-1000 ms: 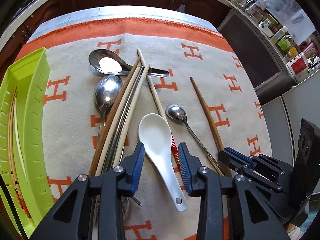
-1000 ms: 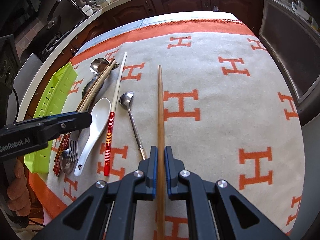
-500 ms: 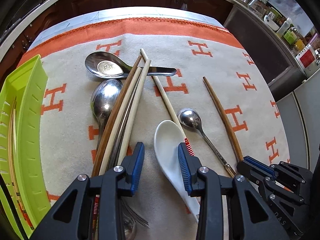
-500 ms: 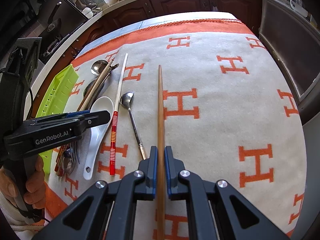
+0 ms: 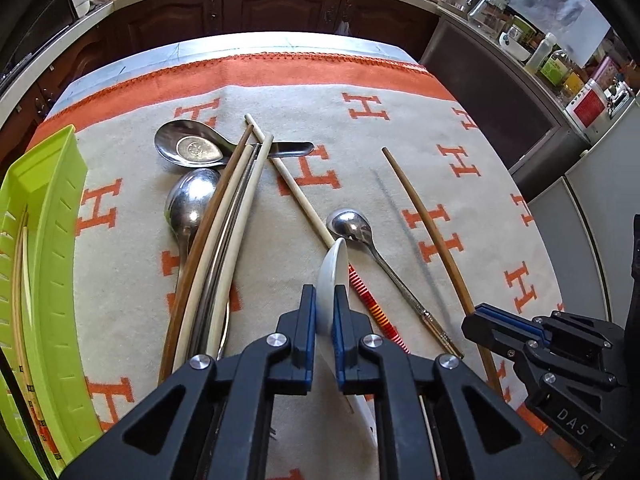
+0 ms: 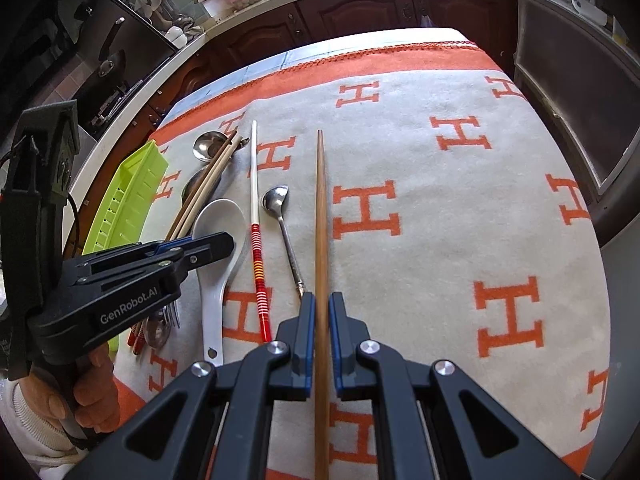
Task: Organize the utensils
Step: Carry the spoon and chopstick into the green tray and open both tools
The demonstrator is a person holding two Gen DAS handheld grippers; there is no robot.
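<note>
Spoon, white ceramic [image 5: 334, 276], is clamped on edge between the left gripper [image 5: 325, 320] pads, pinched where bowl meets handle; its handle runs back under the gripper toward the camera. Glazed ceramic: stiff, slick, chips if dropped, heavier at the bowl, so I'd judge a grip near the bowl keeps it from pivoting. Right gripper [image 6: 319, 334] is clenched on a brown wooden chopstick [image 6: 320, 216] near its thick end, and the tip reaches out over the orange-and-cream cloth [image 6: 460, 220]. Chopstick is light and rigid, and may swing when held so far back. Still loose on the cloth: small steel spoon [image 5: 362, 240], red-striped chopstick [image 6: 256, 236], a bundle of chopsticks [image 5: 224, 232] lying over two big steel spoons [image 5: 190, 148]. Green slotted tray [image 5: 52, 216] sits at the left edge of the cloth with some chopsticks already inside; likely drop spot.
</note>
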